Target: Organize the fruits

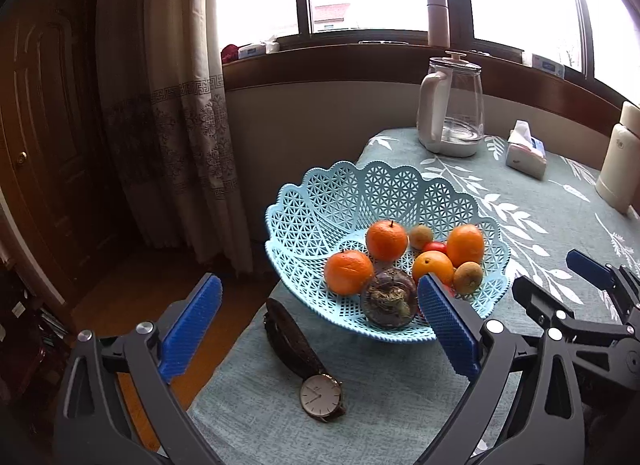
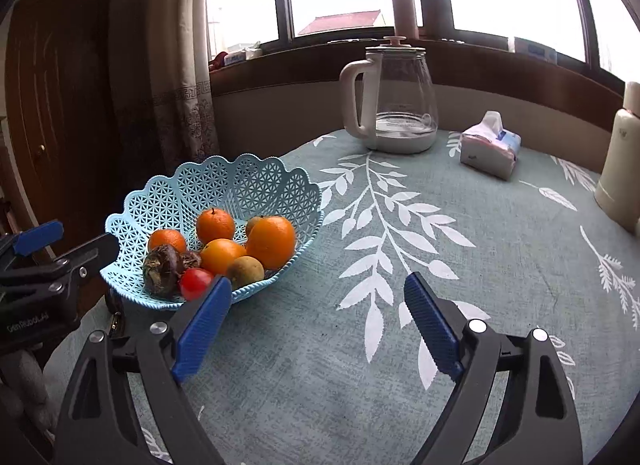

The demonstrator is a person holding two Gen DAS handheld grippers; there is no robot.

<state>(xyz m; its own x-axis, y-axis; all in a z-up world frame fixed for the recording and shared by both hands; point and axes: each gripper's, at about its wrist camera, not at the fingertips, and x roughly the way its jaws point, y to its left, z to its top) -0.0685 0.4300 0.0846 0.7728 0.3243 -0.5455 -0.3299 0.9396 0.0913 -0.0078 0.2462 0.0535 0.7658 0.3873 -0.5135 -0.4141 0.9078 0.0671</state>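
A light-blue lattice basket (image 1: 320, 205) (image 2: 256, 181) stands near the table's left edge. In it lie several oranges (image 1: 386, 240) (image 2: 271, 241), brownish-green small fruits (image 1: 468, 277) (image 2: 245, 271), a dark purple fruit (image 1: 389, 301) (image 2: 161, 268) and a red tomato (image 1: 435, 247) (image 2: 195, 283). My left gripper (image 1: 320, 293) is open just in front of the basket, nothing between its fingers. My right gripper (image 2: 318, 289) is open over bare cloth to the right of the basket. In the left wrist view the right gripper (image 1: 560, 277) appears at the right edge.
A wristwatch (image 1: 316, 389) with a dark strap lies in front of the basket near the table's left edge. A glass kettle (image 2: 394, 101), a tissue pack (image 2: 490, 149) and a cream bottle (image 2: 620, 161) stand at the back. The leaf-patterned tablecloth (image 2: 400, 305) spreads to the right.
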